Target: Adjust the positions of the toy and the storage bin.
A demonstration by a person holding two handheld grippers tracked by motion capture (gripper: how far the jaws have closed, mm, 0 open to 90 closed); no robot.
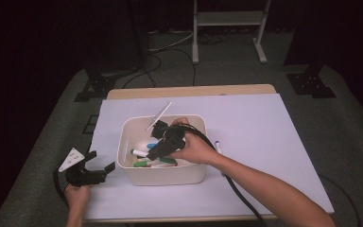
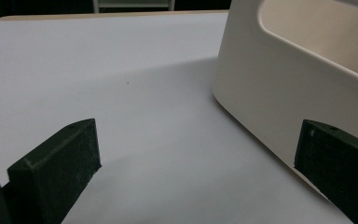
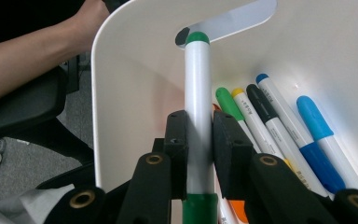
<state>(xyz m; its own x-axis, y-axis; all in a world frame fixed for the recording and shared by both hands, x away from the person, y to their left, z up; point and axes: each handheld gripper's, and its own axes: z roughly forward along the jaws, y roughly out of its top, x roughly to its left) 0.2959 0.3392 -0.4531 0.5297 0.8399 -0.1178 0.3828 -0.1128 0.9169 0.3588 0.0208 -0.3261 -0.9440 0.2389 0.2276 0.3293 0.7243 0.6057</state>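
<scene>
A: High view. White bin (image 1: 163, 172) sits mid-sheet on the white paper (image 1: 274, 142); bare paper lies wide to its right and behind. Right gripper (image 1: 157, 152) is down inside the bin among markers. Left gripper (image 1: 101, 166) rests just beside the bin's left wall, near the paper's edge.

B: Left gripper view. Jaws stand wide apart, nothing between them; the bin's curved corner (image 2: 279, 93) is close at right, open paper ahead.

A: Right gripper view. Jaws clamped on a green-capped marker (image 3: 198, 107) inside the bin. Loose markers (image 3: 279, 126) lie just right of it.
</scene>
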